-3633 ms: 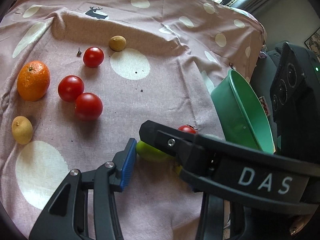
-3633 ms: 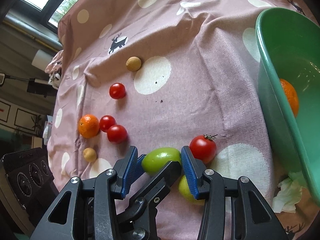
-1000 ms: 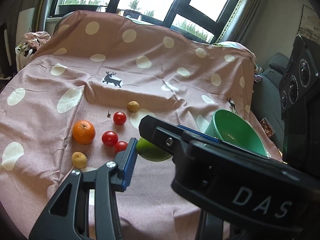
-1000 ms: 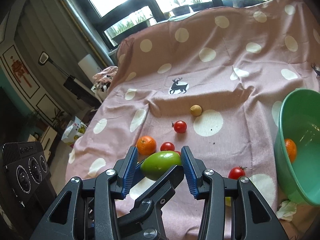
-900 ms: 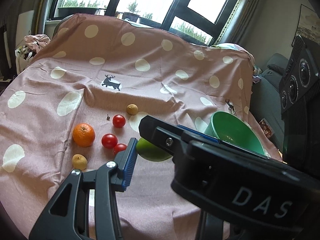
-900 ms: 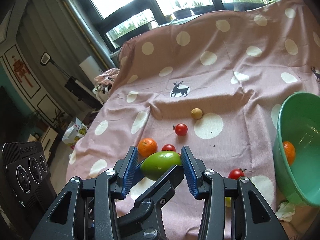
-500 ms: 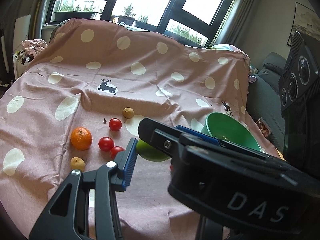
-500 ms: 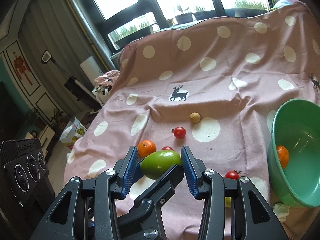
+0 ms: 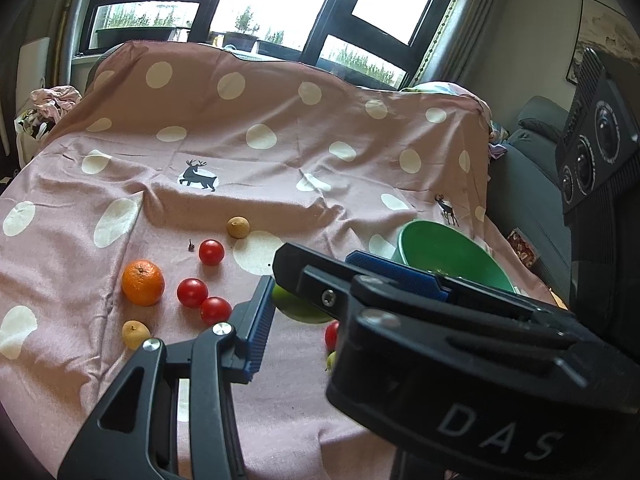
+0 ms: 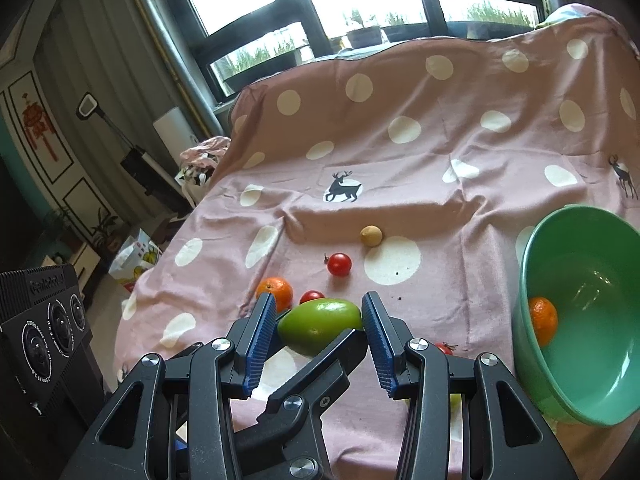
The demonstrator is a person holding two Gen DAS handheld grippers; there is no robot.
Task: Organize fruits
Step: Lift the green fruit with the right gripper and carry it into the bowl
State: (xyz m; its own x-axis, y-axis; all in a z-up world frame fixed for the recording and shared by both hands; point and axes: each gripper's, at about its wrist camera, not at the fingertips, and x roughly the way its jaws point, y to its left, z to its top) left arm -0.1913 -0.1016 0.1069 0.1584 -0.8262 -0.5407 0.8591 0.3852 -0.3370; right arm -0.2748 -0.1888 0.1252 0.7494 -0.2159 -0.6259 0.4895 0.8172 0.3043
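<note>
My right gripper is shut on a green mango-like fruit, held in the air above the pink spotted cloth. The fruit also shows in the left wrist view, behind the right gripper's finger. My left gripper crosses under the right one; only its left fingertip shows clearly, beside the fruit. The green bowl at right holds an orange. An orange, three red tomatoes and two small yellow fruits lie on the cloth.
A red tomato and a small green fruit lie under the grippers. A grey sofa stands right of the table. Windows and a radiator are behind; bags lie on the floor at left.
Both grippers have lifted up and back from the cloth with the green fruit between the right fingers. The table now looks farther away and the bowl is more in view.
</note>
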